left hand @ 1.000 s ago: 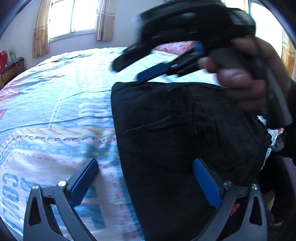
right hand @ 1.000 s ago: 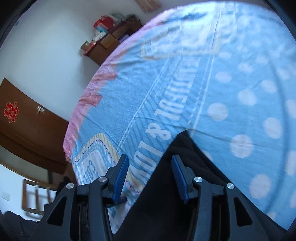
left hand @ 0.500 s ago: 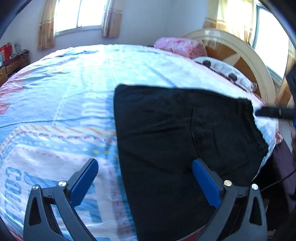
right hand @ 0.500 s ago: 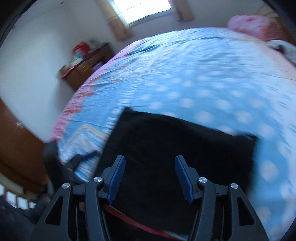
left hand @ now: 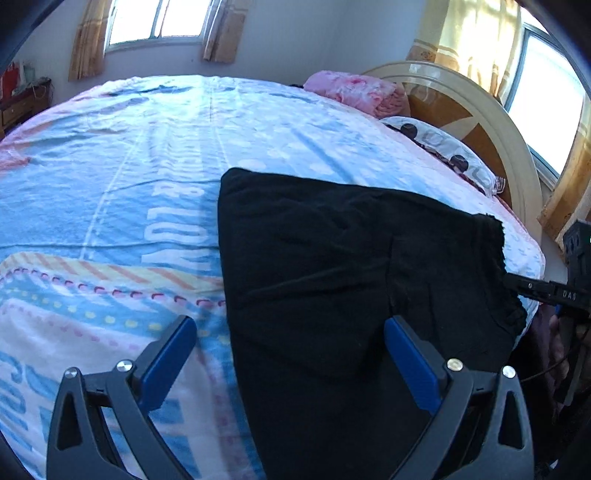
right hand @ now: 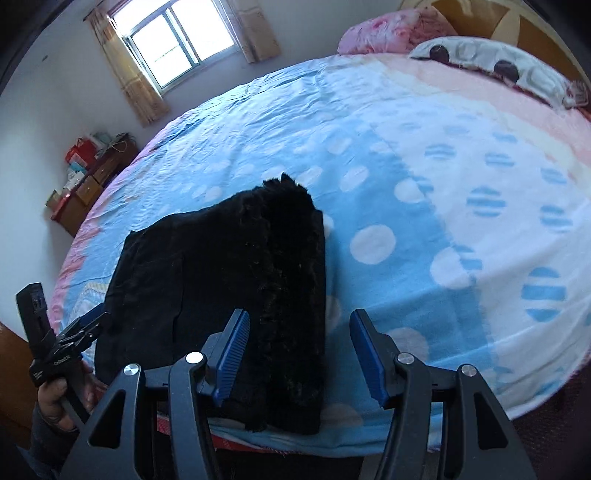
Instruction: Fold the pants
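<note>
pants: folded into a flat block on bed near headboard | left claw: released, empty | right claw: released, empty, just widened | left: maybe one final fold

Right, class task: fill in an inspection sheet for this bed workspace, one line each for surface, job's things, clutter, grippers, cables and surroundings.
Surface: bed sheet, blue and pink with dots, lying fairly flat.
Job's things: black pants folded into a compact rectangle near the bed's front edge; a back pocket shows in the left wrist view.
Clutter: pink pillow and spotted pillow by the headboard.
Grippers: left gripper open above the pants, holding nothing; right gripper open over the pants' edge, its jaws have just been opening, nothing pinched.
Cables: a thin dark cable below the right gripper's handle.
Surroundings: window with curtains, wooden cabinet with boxes.
</note>
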The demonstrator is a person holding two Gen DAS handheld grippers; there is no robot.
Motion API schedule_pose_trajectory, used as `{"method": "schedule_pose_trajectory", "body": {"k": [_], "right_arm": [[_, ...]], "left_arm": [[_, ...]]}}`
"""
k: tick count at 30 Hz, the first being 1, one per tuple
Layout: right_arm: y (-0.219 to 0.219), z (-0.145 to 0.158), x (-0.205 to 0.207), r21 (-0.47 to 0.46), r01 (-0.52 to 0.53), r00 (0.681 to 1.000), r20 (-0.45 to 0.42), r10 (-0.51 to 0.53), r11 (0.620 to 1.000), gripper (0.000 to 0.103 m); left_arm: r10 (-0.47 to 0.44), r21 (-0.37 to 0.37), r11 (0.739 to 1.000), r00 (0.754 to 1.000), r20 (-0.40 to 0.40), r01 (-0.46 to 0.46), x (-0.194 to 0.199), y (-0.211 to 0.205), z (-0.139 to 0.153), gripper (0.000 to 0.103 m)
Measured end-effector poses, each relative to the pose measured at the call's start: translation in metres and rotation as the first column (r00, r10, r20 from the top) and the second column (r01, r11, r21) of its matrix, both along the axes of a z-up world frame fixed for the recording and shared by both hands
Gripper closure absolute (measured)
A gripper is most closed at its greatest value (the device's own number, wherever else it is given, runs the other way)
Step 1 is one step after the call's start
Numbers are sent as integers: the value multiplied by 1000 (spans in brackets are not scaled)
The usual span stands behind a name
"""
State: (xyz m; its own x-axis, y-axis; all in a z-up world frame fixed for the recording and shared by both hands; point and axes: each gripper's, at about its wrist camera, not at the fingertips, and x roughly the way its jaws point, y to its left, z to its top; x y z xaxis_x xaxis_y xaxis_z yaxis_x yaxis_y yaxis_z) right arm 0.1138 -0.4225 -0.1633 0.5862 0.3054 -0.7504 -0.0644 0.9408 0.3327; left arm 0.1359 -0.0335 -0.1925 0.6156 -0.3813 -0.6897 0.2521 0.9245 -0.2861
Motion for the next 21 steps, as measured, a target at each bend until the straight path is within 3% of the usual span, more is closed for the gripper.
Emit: {"method": "schedule_pose_trajectory", "body": {"k": [14,18,21], "right_arm": [[8,-22,0,78,-91,995,-28,93,993,45],[-6,-30,9,201,-41,999,-18,45,979,48],[-2,-29,8,192,-41,999,-19,45,981,52]], "left_arm": [[-32,126,991,999,-23,34,5,-17,-5,0],[-35,100,994,999,-35,39,10,-13,-3,0],[-51,70,996,998,-33,54,7,-10,-2,0]]}}
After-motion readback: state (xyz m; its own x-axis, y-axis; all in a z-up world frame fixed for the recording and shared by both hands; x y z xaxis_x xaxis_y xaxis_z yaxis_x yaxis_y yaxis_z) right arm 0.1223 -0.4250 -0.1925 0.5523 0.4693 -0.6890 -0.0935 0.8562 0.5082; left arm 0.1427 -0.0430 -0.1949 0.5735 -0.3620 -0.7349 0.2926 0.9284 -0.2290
